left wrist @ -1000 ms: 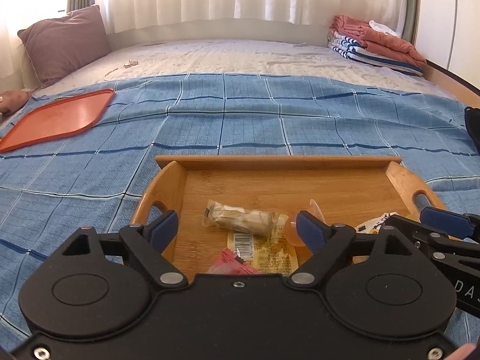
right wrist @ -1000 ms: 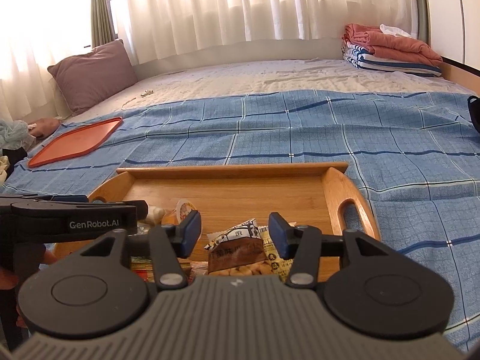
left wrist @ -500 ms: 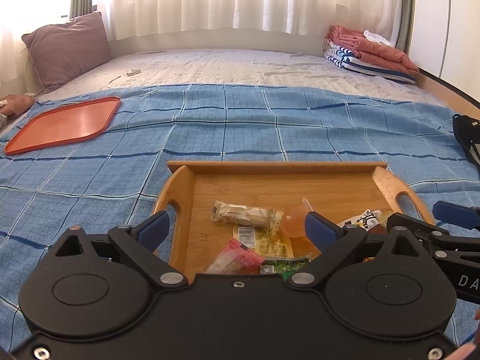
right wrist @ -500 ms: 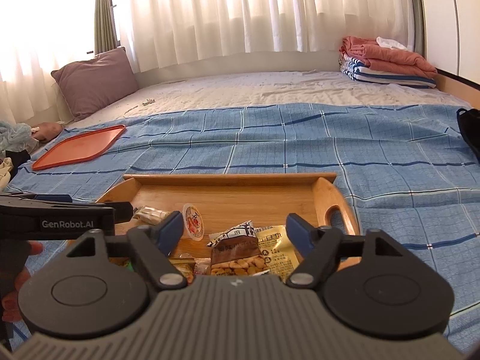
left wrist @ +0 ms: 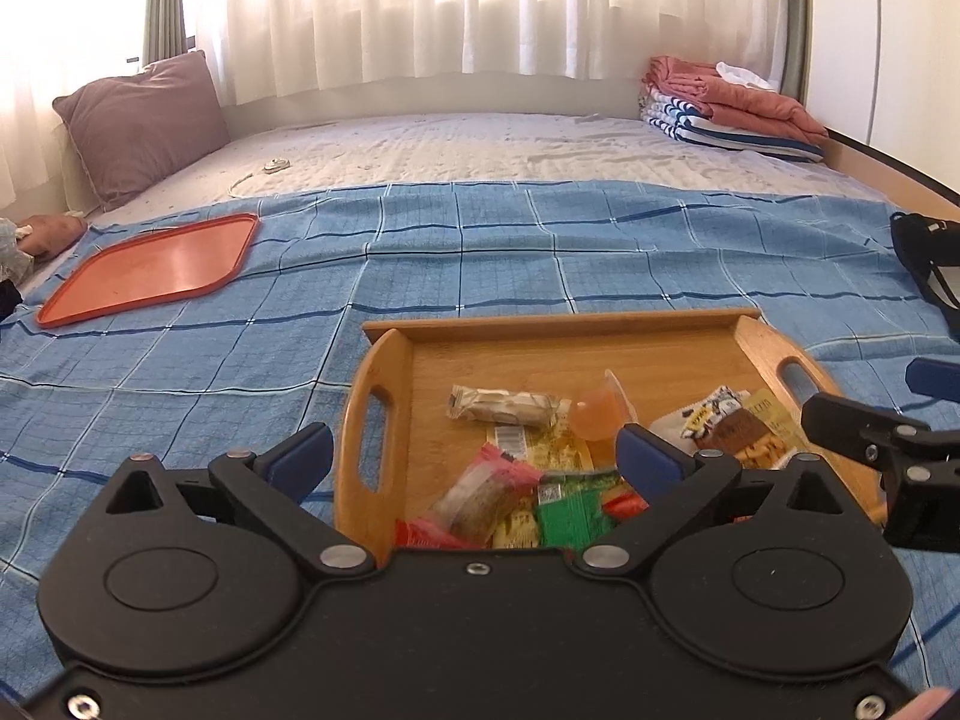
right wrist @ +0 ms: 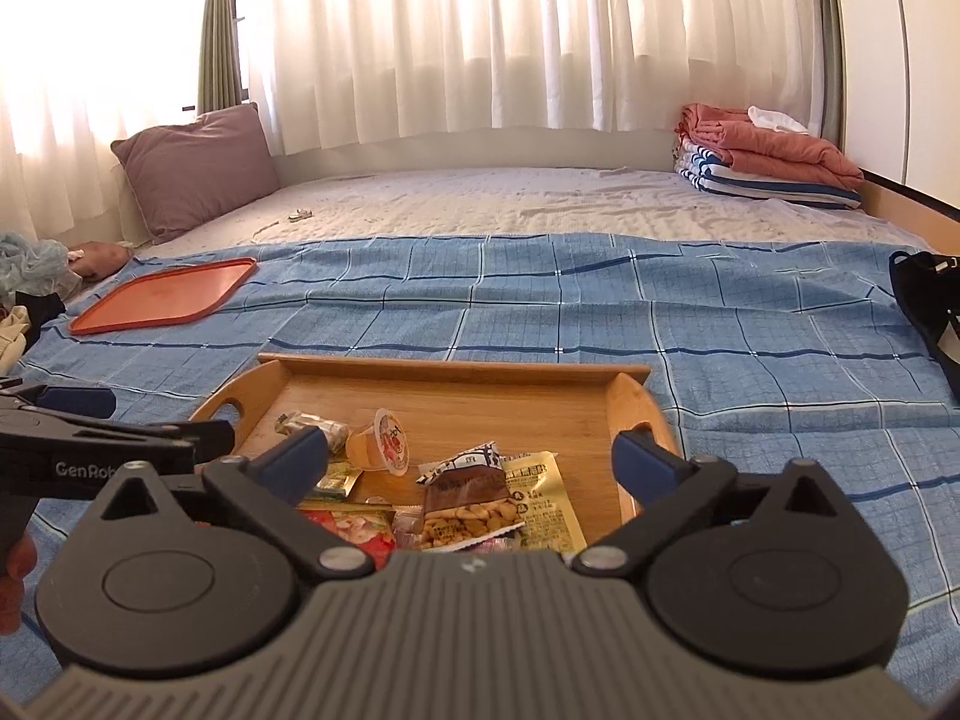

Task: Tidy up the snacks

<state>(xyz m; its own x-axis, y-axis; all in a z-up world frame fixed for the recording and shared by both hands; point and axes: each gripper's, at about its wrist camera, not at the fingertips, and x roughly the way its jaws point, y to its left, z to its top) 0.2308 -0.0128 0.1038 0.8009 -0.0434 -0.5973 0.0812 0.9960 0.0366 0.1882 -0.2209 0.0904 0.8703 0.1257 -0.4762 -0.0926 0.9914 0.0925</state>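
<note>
A wooden tray with handles (left wrist: 558, 321) (right wrist: 450, 363) sits on the blue checked blanket and holds several snacks. Among them are a beige bar (left wrist: 504, 408), an orange jelly cup (left wrist: 597, 414) (right wrist: 384, 441), a peanut pack (right wrist: 468, 504) (left wrist: 732, 429), a pink wrapped snack (left wrist: 486, 492) and a green packet (left wrist: 567, 510). My left gripper (left wrist: 474, 456) hovers over the tray's near left part, jaws opening wide, gripping nothing. My right gripper (right wrist: 474, 459) hangs over the near right part, jaws opening, and the peanut pack lies loose on the tray below them.
An orange flat tray (left wrist: 150, 267) lies on the blanket at the far left. A purple pillow (left wrist: 144, 120) leans at the back left, and folded blankets (left wrist: 732, 102) are stacked at the back right. A black bag (left wrist: 924, 252) sits at the right edge.
Both grippers drew back and rose from the tray, so more snacks show. The right jaws spread wide away from the peanut pack; the left jaws widened a little.
</note>
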